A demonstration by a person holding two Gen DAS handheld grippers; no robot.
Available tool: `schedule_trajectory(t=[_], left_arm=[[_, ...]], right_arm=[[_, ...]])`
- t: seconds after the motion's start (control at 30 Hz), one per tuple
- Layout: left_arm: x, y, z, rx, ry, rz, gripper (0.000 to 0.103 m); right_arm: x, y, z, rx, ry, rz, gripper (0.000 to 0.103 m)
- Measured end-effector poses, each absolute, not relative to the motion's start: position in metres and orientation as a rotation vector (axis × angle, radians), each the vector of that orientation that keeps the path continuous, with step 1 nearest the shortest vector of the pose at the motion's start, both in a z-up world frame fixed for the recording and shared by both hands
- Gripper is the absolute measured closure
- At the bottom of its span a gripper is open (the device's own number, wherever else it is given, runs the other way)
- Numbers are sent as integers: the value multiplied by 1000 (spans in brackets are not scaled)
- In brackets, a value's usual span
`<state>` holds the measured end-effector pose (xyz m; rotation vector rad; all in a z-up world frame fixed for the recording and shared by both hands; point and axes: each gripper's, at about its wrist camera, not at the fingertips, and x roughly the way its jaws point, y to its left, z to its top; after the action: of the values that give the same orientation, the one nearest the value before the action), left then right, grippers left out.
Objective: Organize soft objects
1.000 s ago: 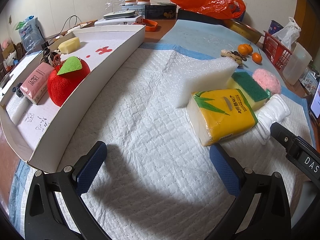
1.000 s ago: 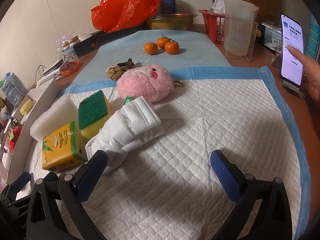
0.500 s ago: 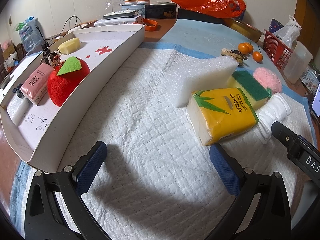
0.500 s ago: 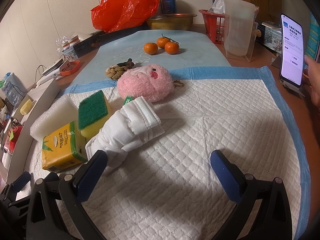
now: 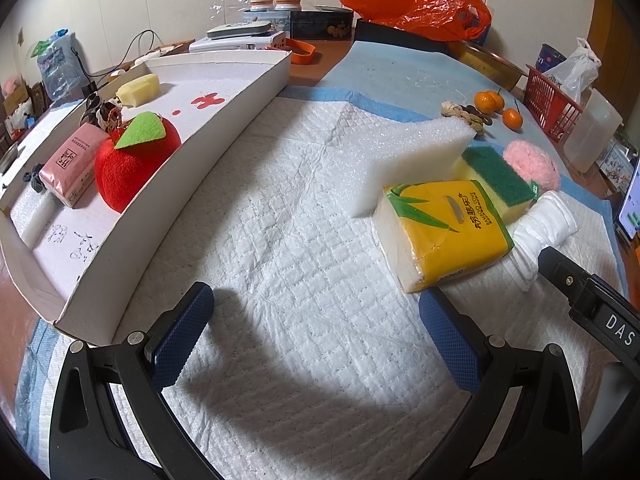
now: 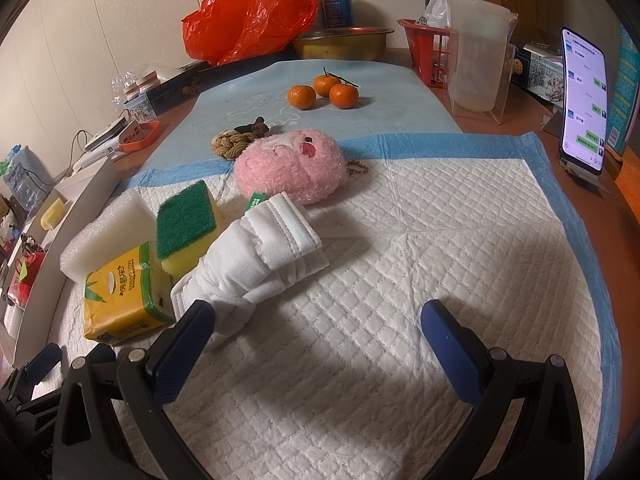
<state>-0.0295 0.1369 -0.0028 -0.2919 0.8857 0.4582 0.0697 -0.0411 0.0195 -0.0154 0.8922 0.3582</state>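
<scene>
On the white quilted pad lie a yellow tissue pack (image 5: 444,234) (image 6: 122,294), a white foam block (image 5: 408,162) (image 6: 106,234), a green-and-yellow sponge (image 5: 498,184) (image 6: 188,226), a rolled white cloth (image 5: 546,226) (image 6: 256,264) and a pink plush (image 5: 530,164) (image 6: 292,170). The white tray (image 5: 200,152) on the left holds a red plush apple (image 5: 136,158), a pink tissue pack (image 5: 74,164) and a yellow sponge (image 5: 138,90). My left gripper (image 5: 316,322) is open, with the yellow pack just beyond its right finger. My right gripper (image 6: 318,336) is open, its left finger beside the cloth's near end.
Three oranges (image 6: 324,92) and a braided rope piece (image 6: 230,142) lie on the blue mat behind. A red bag (image 6: 248,12), metal basin (image 6: 342,42), clear jug (image 6: 476,60) and red basket (image 5: 550,106) stand at the back. A lit phone (image 6: 582,104) stands at right.
The hand at the phone on the right has withdrawn from view. Both grippers and the objects stay almost where they were.
</scene>
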Motion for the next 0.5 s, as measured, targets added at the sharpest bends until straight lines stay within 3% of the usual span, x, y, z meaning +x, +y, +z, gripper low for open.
schedule_trajectory(t=[0.5], left_arm=[[-35,141,1,-337,854,434,0]], right_arm=[[70,-41,20,-16,892,358,0]])
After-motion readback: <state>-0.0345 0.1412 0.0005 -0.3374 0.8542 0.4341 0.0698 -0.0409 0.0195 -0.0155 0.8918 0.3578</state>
